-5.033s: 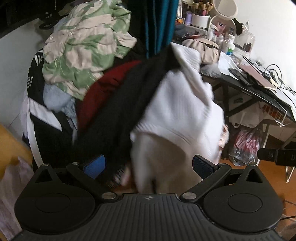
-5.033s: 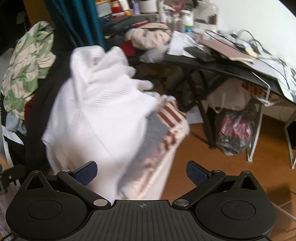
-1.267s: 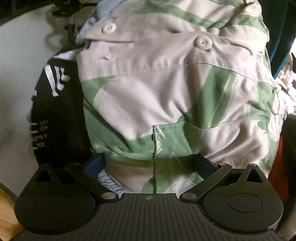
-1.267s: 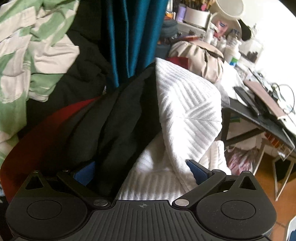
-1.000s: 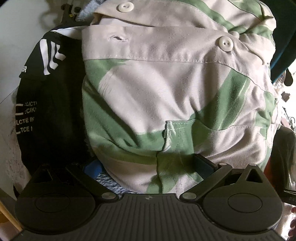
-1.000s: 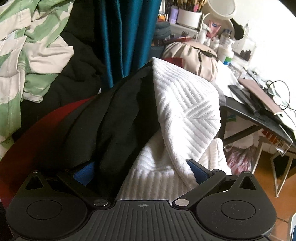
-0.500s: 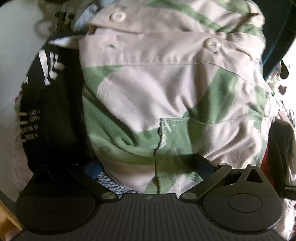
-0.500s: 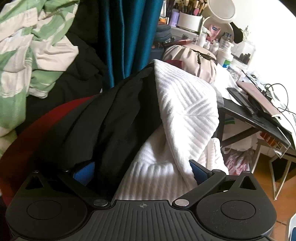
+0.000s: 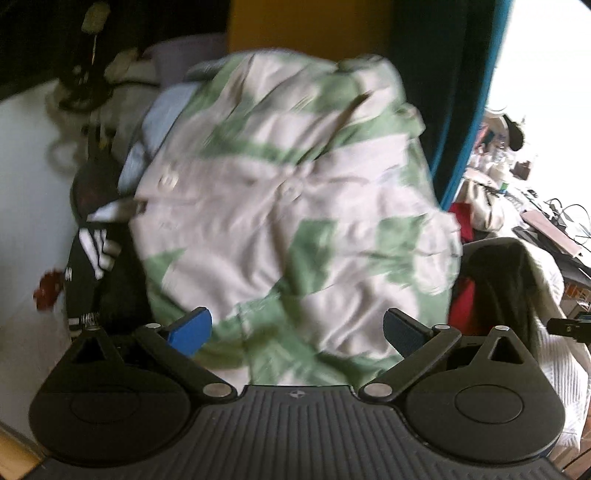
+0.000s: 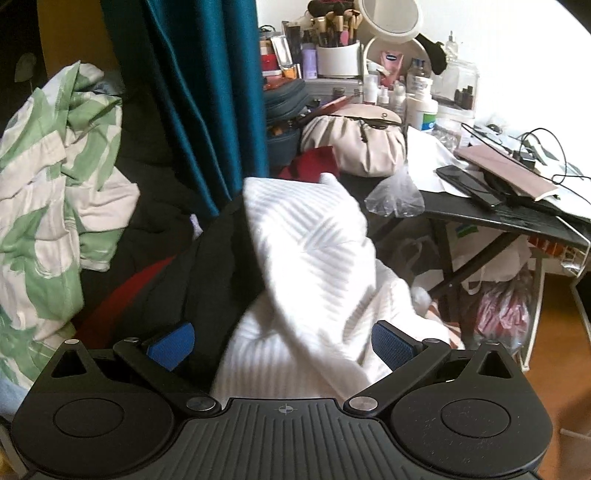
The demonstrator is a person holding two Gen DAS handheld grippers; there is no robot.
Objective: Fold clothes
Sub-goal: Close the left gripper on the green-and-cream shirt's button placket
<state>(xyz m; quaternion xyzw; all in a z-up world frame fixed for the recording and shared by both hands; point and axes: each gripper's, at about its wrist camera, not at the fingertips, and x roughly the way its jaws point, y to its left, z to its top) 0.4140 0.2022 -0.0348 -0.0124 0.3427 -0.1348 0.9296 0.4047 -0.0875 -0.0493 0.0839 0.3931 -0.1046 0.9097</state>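
Change: since half a second ago the left gripper (image 9: 295, 332) has drawn back from the green and cream shirt (image 9: 288, 221), which then filled its view; the pile's edges and the room behind now show. The right view has pulled back a little too.
Left jaws: spread wide, holding nothing; the shirt's lower edge hangs between the blue pads (image 9: 188, 330), and contact cannot be told through the blur.
Right jaws: the right gripper (image 10: 280, 343) is just as wide, with nothing gripped; black cloth (image 10: 218, 266) and the white knit sweater (image 10: 314, 258) lie between the fingers.
Clothes: all heaped in one pile, unfolded, the shirt on top at the left.
Around, left to right: a black garment with white print (image 9: 92, 258) beside the shirt, pale blue cloth (image 9: 162, 114) behind it, red cloth (image 10: 122, 295) under the black, a teal curtain (image 10: 207, 110) hanging behind the pile.
Left view only: a white surface (image 9: 26, 184) at the far left.
Right view only: a cluttered black desk (image 10: 498, 218) with a round mirror (image 10: 391, 18), brushes in a cup (image 10: 338, 59), a cream bag (image 10: 354, 140) and cables.
Room: wooden floor (image 10: 554, 306) under the desk, white wall behind.
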